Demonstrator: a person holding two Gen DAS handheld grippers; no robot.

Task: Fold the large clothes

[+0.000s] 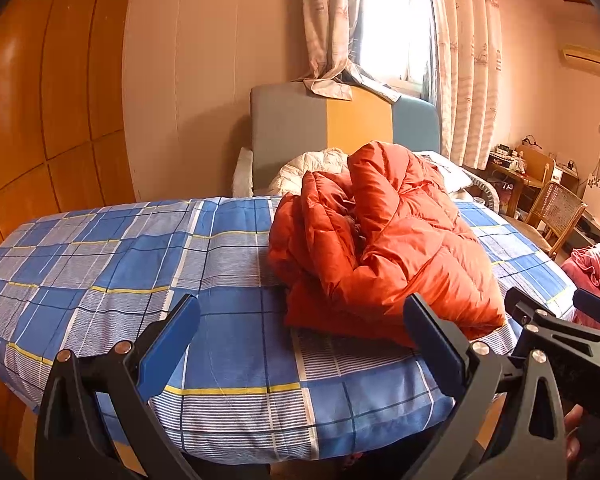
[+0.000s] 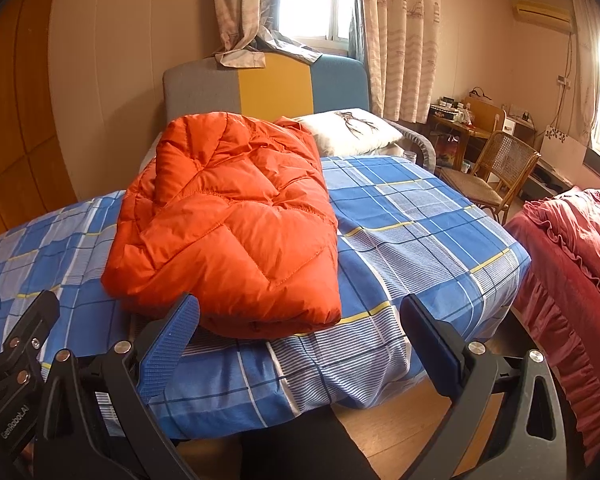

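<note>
An orange quilted down jacket (image 1: pixel 384 240) (image 2: pixel 228 224) lies bundled and folded over on a bed with a blue plaid sheet (image 1: pixel 120 264) (image 2: pixel 412 220). My left gripper (image 1: pixel 300 320) hovers open just before the bed's near edge, its blue pads empty, the jacket's near hem beyond its right finger. My right gripper (image 2: pixel 300 320) is also open and empty, its left pad (image 2: pixel 168 340) close to the jacket's near fold. The right gripper's body (image 1: pixel 560 336) shows at the right edge of the left wrist view, and the left gripper's body (image 2: pixel 16 344) at the left of the right one.
A padded headboard (image 1: pixel 340 124) and white pillow (image 2: pixel 352 130) are at the far end, with a white quilt (image 1: pixel 312 172) behind the jacket. A wicker chair (image 2: pixel 496 172) and desk stand to the right. A red ruffled bedspread (image 2: pixel 572 264) lies at right. Wooden panelling (image 1: pixel 40 100) covers the left wall.
</note>
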